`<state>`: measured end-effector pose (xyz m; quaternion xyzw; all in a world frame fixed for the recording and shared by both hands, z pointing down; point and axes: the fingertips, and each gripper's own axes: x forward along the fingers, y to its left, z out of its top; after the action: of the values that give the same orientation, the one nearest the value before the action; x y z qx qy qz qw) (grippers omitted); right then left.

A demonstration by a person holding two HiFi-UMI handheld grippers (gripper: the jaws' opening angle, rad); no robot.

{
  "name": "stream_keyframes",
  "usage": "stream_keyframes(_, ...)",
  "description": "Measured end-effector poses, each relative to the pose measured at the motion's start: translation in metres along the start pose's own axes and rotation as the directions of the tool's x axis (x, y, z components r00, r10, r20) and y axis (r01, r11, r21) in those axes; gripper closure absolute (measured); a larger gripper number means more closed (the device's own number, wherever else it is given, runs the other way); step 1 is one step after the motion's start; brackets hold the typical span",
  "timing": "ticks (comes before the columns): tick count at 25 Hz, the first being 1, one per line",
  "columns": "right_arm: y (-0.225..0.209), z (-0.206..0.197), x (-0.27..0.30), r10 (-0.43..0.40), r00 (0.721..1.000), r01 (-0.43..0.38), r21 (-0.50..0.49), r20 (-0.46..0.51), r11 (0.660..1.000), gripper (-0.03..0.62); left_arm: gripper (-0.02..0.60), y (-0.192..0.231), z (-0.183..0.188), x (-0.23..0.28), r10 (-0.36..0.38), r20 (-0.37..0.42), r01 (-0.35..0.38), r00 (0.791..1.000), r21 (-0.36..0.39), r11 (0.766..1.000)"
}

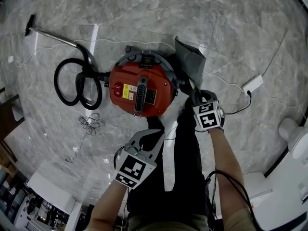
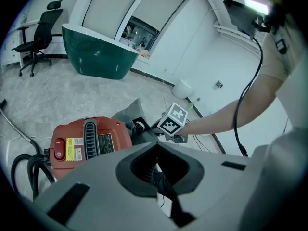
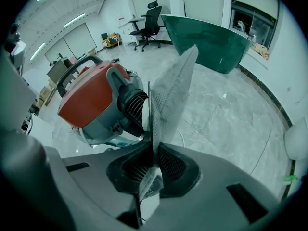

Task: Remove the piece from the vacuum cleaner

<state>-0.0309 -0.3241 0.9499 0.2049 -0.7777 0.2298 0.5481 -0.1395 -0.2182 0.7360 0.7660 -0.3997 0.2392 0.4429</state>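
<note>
Grey marbled floor is spread under everything. At the right side of the red vacuum cleaner, a grey fabric dust bag is held up on edge, and its lower end is seen against the ribbed black port on the machine's flank. The bag's bottom edge is pinched by the right gripper, whose 2 jaws are pressed together on the cloth from both sides, as is shown plainly in the right gripper view. The left gripper is held apart from the machine, just below it in the head view, with its 2 jaws brought together and nothing clamped between them. A black hose is coiled in 2 loops at the cleaner's left, and a metal wand is laid out beyond it. A white power strip is seen well to the right. Farther off, a green counter and 1 black office chair are visible.
</note>
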Motion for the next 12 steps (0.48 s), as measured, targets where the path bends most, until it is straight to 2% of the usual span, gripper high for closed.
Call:
stream_keyframes(6, -0.01, 0.0, 0.003, -0.001, 1.0, 0.001, 0.013, -0.009, 1.0, 0.559, 0.584, -0.013, 0.007, 0.008, -0.035, 0.002, 0.035, 0.999, 0.038, 0.999)
stream_keyframes(12, -0.015, 0.001, 0.004, -0.01, 1.0, 0.008, -0.064, -0.03, 0.998, 0.565, 0.584, -0.011, 0.011, 0.018, -0.033, 0.008, 0.033, 0.999, -0.01, 0.999)
